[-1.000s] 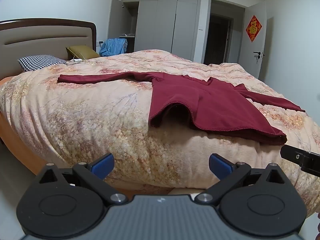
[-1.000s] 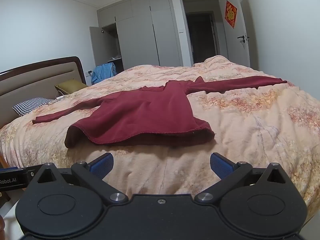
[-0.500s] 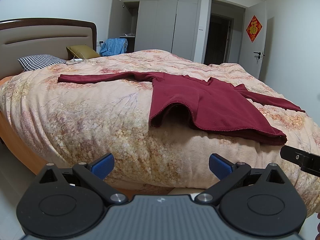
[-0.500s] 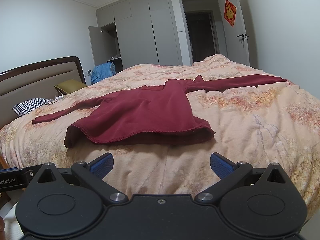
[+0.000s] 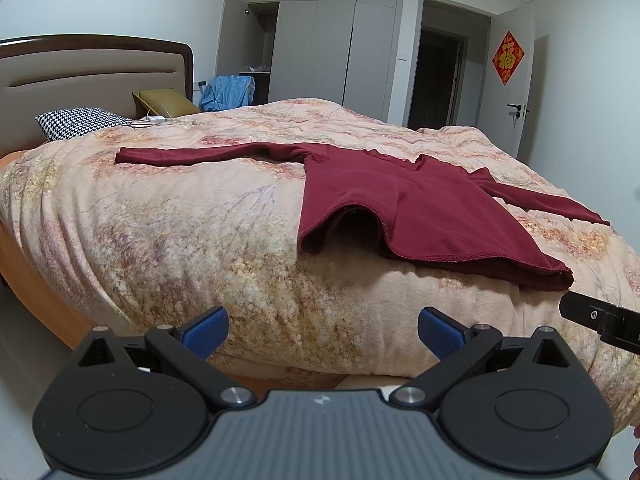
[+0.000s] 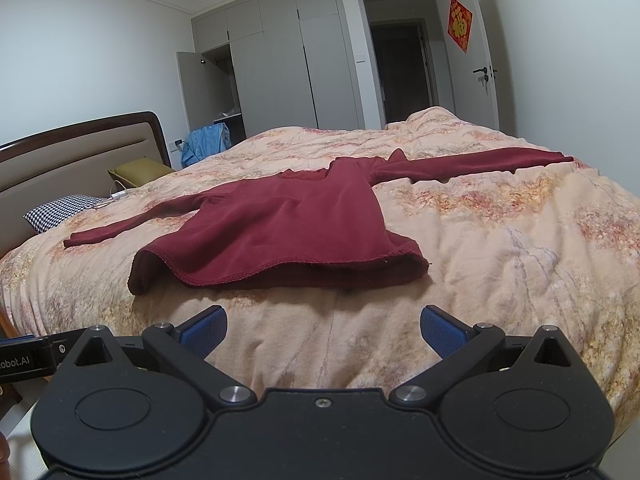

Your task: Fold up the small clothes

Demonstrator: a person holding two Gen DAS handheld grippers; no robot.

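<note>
A dark red long-sleeved top (image 5: 420,208) lies spread on the floral quilt (image 5: 200,220), sleeves stretched out to both sides, hem toward me and slightly lifted at its left corner. It also shows in the right wrist view (image 6: 288,232). My left gripper (image 5: 323,330) is open and empty, held off the bed's near edge, short of the hem. My right gripper (image 6: 323,328) is open and empty, just in front of the hem. Part of the right gripper shows at the right edge of the left wrist view (image 5: 600,316).
A houndstooth pillow (image 5: 80,122) and an olive cushion (image 5: 164,102) lie by the headboard (image 5: 80,76), with a white charger (image 5: 154,120) beside them. A blue garment (image 5: 226,92) hangs near the open wardrobe (image 5: 320,36). The door (image 5: 516,80) stands open at the far right.
The right wrist view has crept slightly closer to the top's hem. The left gripper has not visibly moved, and both stay open.
</note>
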